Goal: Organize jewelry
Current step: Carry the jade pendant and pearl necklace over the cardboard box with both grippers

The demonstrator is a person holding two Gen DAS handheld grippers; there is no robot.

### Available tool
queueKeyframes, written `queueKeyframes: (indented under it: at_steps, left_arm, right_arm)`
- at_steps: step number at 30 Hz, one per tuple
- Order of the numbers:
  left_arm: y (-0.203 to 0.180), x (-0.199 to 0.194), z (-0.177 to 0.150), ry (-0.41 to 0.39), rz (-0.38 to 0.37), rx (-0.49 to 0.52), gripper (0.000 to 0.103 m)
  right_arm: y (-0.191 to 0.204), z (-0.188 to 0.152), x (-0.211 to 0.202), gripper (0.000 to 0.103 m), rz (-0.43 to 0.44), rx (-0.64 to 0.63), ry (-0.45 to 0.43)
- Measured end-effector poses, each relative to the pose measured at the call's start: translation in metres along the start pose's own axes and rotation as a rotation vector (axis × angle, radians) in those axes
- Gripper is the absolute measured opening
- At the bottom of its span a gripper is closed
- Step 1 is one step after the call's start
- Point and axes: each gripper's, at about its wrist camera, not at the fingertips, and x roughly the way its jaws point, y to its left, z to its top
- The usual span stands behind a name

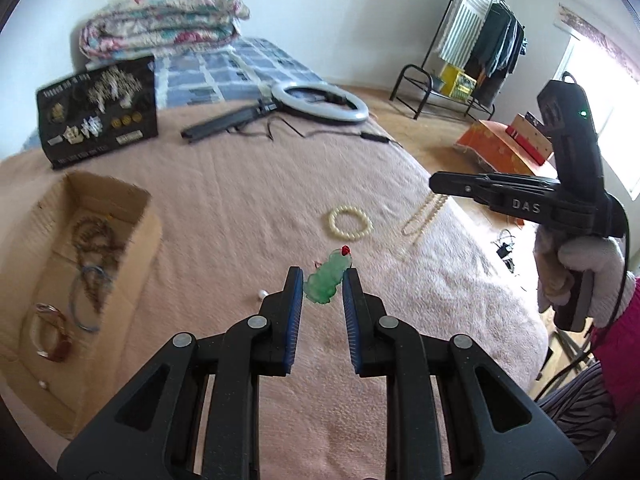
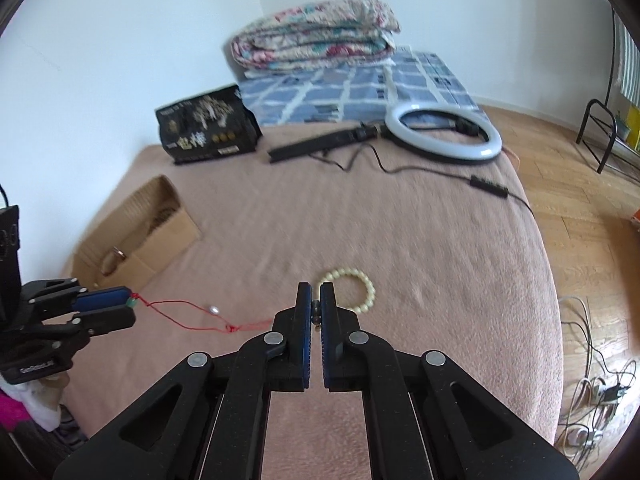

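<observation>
My left gripper (image 1: 322,286) is shut on a green jade pendant (image 1: 326,282) with a red bead on top, held above the pink blanket. Its red cord (image 2: 180,314) with a small white bead runs across to my right gripper (image 2: 316,300), which is shut on the cord's dark end bead (image 2: 316,312). In the right wrist view the left gripper (image 2: 130,304) shows at the left edge. A cream bead bracelet (image 1: 350,222) (image 2: 354,290) lies on the blanket beyond both grippers. A pearl necklace (image 1: 424,214) hangs below the right gripper (image 1: 436,184).
An open cardboard box (image 1: 132,248) (image 2: 176,236) at the left holds several bracelets and bead strands. A black jewelry display box (image 1: 98,112), a ring light (image 1: 320,102) with its cable, and a folded quilt (image 1: 160,20) lie farther back. The bed edge drops to wood floor on the right.
</observation>
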Motion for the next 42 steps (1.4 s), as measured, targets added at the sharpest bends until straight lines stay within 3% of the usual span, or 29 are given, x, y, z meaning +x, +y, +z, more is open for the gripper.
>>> queueKeyframes:
  at_steps: [12, 25, 42]
  left_arm:
    - [0.009, -0.050, 0.017, -0.131, 0.119, 0.020, 0.019]
    - [0.040, -0.084, 0.021, -0.202, 0.196, -0.018, 0.019]
    - [0.136, -0.134, 0.028, -0.238, 0.251, -0.223, 0.019]
  right_arm:
    - [0.050, 0.018, -0.030, 0.003, 0.090, -0.051, -0.107]
    - [0.105, 0.036, -0.024, 0.003, 0.194, -0.121, -0.123]
    - [0.171, 0.080, 0.006, 0.003, 0.271, -0.209, -0.123]
